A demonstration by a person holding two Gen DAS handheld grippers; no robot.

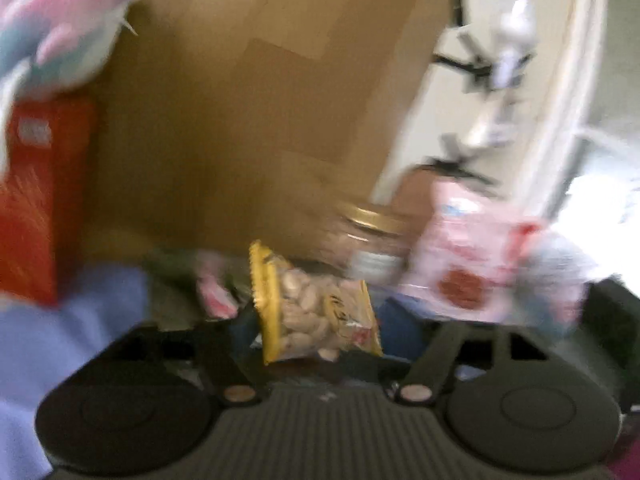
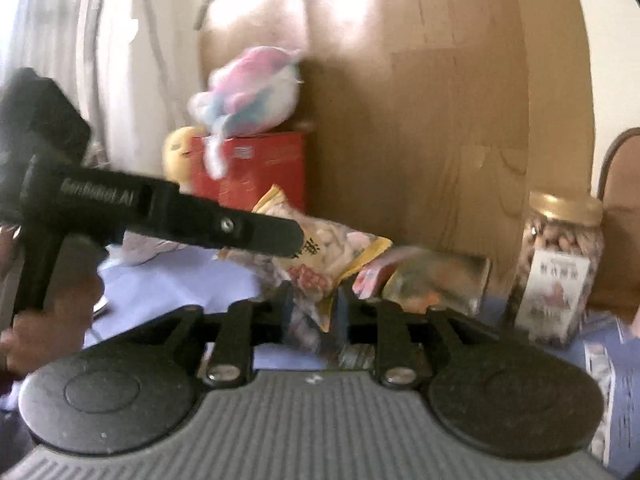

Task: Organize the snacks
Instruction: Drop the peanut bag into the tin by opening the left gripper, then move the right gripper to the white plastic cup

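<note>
The peanut bag [image 2: 332,248] is pinched between the narrowed jaws of the right gripper [image 2: 314,308], seemingly for carrying, while the left gripper [image 1: 320,336] is spread wide around it, its grip undeterminable.

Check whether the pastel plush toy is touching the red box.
Touching. The right wrist view shows the plush toy resting directly on top of the red box.

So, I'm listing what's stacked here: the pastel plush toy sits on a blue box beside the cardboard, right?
No: the plush toy sits on a red box, not a blue one, beside the cardboard. The right wrist view shows it.
</note>
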